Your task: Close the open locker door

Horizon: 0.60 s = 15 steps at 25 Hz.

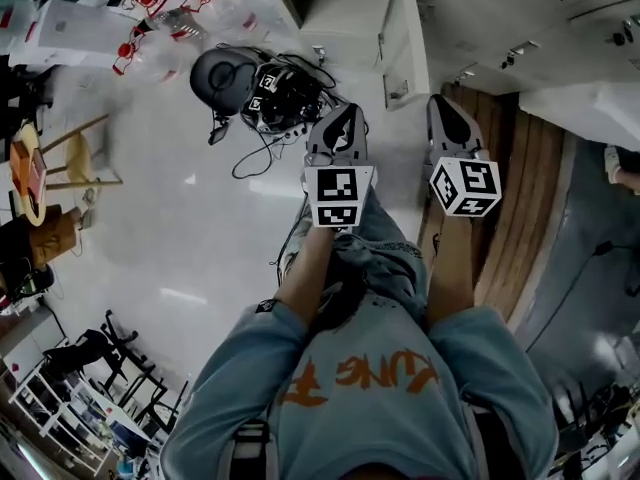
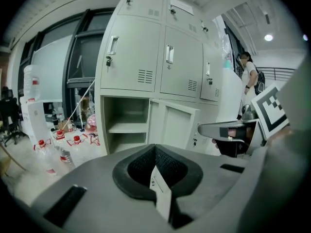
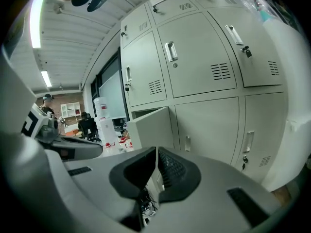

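Both the left gripper (image 2: 155, 153) and right gripper (image 3: 156, 154) have fingers shut together, empty; the open locker door (image 2: 174, 126), mid-frame, looks like light, stiff sheet metal, best pushed near its free edge.

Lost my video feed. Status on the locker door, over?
Left gripper and right gripper: jaws shut, empty. Locker door open, untouched by either. Bottles well left of door, not touching it.

Office/lab rm: metal lockers (image 2: 146, 57), water bottles (image 2: 65, 157), cable tangle (image 1: 285, 98).
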### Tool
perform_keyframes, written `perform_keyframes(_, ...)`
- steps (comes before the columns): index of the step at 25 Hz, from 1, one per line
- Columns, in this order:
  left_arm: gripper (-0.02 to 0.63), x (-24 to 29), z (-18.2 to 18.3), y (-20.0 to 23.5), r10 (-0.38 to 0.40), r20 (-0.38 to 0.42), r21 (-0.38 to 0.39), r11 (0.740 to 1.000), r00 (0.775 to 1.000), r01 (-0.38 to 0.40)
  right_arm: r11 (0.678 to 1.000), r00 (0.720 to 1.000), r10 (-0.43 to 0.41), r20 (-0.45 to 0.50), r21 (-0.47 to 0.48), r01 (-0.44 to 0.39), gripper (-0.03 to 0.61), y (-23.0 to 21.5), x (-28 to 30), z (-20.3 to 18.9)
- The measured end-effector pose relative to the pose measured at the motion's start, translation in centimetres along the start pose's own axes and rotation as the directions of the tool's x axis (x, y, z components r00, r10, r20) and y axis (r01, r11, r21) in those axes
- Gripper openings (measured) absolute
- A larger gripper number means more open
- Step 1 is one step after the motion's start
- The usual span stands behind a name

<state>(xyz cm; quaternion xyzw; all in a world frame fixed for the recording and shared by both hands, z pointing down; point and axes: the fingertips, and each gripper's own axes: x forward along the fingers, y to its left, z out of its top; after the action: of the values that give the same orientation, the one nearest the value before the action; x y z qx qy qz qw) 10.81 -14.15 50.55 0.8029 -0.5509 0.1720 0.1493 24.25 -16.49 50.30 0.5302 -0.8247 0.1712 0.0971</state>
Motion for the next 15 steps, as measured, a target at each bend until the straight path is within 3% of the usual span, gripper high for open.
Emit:
perform_keyframes(6,0.021,1.4,0.4,-0.6,-0.044,0.008,-0.003,0.999,0.999,0.044,1.0,1.0,0.015,-0.024,-0.017,-0.015,0.034,0.7,1.6,0.0)
perform_keyframes(15,0.021,2.6,-0.7,1.8,-0.007,-0.022,-0.038,0.999,1.0,0.006,0.998,0.997,0.065,-0.03,-0.018,-0.066,0.034,1.7,3.3,0.5)
